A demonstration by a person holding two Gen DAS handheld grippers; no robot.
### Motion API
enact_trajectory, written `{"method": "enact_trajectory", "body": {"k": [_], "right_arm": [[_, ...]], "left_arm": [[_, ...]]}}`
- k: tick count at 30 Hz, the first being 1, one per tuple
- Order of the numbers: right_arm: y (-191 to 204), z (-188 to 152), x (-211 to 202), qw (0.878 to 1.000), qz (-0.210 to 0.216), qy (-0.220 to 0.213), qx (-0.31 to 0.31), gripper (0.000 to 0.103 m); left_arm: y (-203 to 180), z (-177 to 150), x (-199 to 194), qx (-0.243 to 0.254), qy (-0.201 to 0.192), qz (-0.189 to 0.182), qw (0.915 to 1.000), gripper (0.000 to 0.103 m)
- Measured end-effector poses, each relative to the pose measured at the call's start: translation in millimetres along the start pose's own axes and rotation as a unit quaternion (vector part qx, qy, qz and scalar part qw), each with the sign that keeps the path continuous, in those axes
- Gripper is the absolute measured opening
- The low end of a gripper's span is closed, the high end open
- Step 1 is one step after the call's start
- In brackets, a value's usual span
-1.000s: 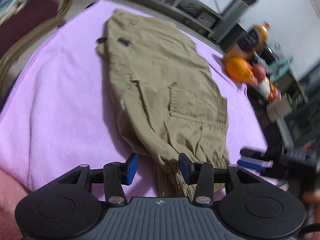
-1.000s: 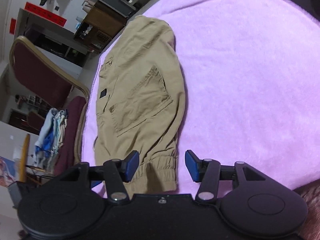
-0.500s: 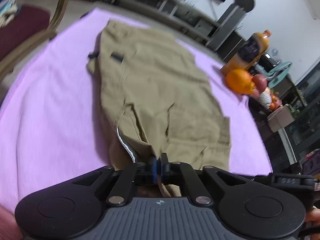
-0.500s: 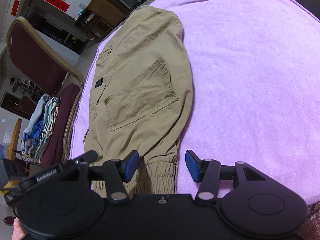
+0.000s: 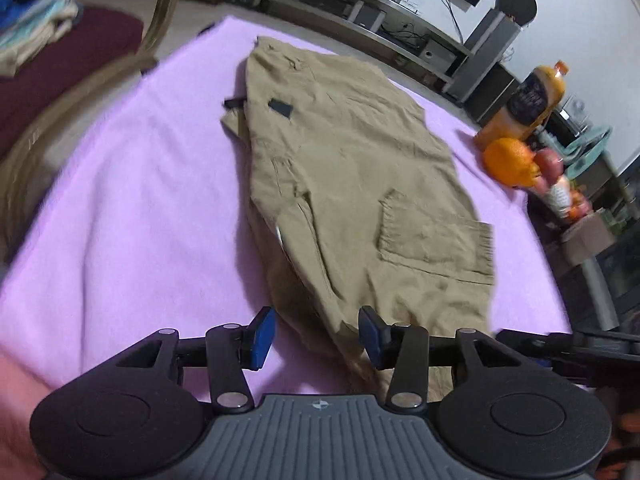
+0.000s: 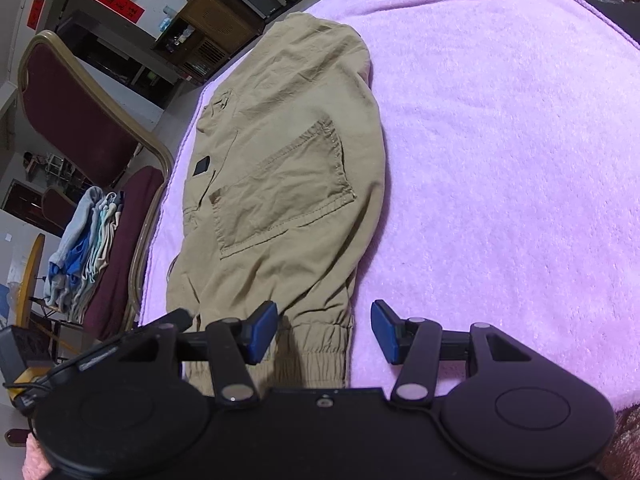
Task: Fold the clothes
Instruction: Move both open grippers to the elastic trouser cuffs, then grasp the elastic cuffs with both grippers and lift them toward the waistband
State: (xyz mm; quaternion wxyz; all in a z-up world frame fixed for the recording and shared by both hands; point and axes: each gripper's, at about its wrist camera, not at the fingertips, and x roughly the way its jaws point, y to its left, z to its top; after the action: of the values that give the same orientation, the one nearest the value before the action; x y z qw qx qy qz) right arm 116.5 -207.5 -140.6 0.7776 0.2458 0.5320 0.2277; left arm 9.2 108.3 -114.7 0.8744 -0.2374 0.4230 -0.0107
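Fuzzy pink blanket (image 6: 500, 160) covers the tabletop under wrinkled khaki trousers (image 5: 360, 184). Left gripper (image 5: 316, 336) and right gripper (image 6: 324, 330), lower frame, both have jaws spread over the cuffs.

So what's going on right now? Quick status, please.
Left gripper open, right gripper open, both at the cuff end. Khaki cargo pants flat on the pink blanket, unheld. Nothing blocking.

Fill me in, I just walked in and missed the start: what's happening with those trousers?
A person is folding khaki trousers laid lengthwise on a pink blanket, one gripper in each hand. Both are at the cuff end. The left gripper is open, with the trousers' near edge between its fingers. The right gripper is open too, at the elastic cuff. Neither grips the cloth. A bottle and fruit sit at the blanket's edge.
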Motion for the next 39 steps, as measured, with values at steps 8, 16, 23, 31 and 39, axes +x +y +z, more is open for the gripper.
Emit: {"method": "enact_trajectory", "body": {"k": [8, 16, 23, 31, 39], "right_arm": [[-6, -3, -2, 0.999, 0.013, 0.006, 0.032, 0.055], [-3, -2, 12, 0.999, 0.024, 0.024, 0.032, 0.044], [-5, -2, 9, 0.997, 0.062, 0.017, 0.041, 0.044], [-5, -11, 24, 0.976, 0.178, 0.079, 0.092, 0.086], [-8, -17, 39, 0.945, 0.273, 0.035, 0.176, 0.086]], "left_arm": [[-18, -17, 18, 0.023, 0.059, -0.035, 0.9974, 0.053], [-21, -6, 42, 0.019, 0.055, -0.043, 0.9974, 0.036], [-3, 2, 20, -0.081, 0.029, -0.105, 0.9907, 0.011], [27, 14, -13, -0.244, 0.014, -0.229, 0.9424, 0.011], [33, 17, -25, -0.287, -0.001, -0.292, 0.9122, 0.011]]}}
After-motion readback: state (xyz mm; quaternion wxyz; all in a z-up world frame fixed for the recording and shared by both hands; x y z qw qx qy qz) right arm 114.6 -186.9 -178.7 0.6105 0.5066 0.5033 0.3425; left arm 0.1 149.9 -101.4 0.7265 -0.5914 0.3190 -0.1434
